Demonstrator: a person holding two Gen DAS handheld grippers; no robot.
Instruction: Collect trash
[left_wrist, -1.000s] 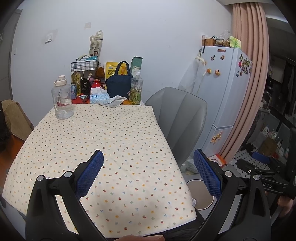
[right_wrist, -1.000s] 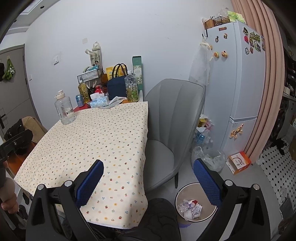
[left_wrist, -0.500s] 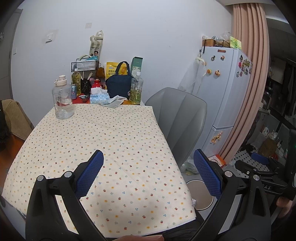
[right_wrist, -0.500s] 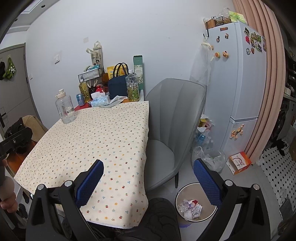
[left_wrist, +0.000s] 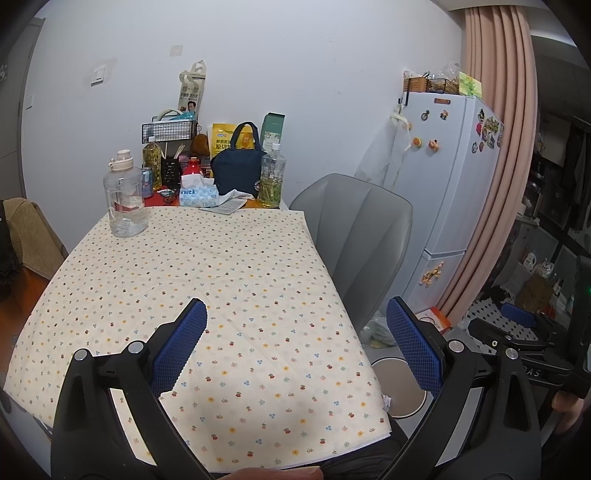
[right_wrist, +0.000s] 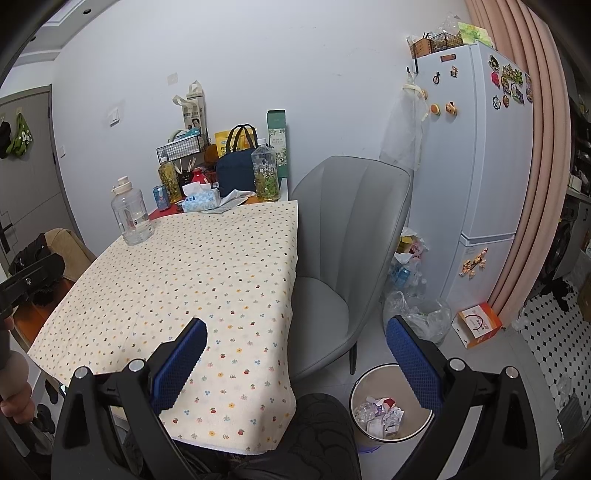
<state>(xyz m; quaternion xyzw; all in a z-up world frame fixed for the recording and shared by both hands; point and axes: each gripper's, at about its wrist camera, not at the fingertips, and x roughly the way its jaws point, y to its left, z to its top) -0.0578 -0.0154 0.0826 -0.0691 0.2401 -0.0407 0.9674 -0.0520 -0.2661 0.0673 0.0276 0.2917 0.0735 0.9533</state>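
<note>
Both blue-padded grippers, left (left_wrist: 295, 354) and right (right_wrist: 295, 363), hover spread wide, empty, over the flower-print tablecloth (right_wrist: 192, 266) | crumpled trash sits in the round bin (right_wrist: 391, 406) | scan the cloth for strays first.

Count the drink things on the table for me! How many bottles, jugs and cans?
Bottles with yellow-green drink: 2
Big clear water jug: 1
Blue can: 1
Total: 4
</note>
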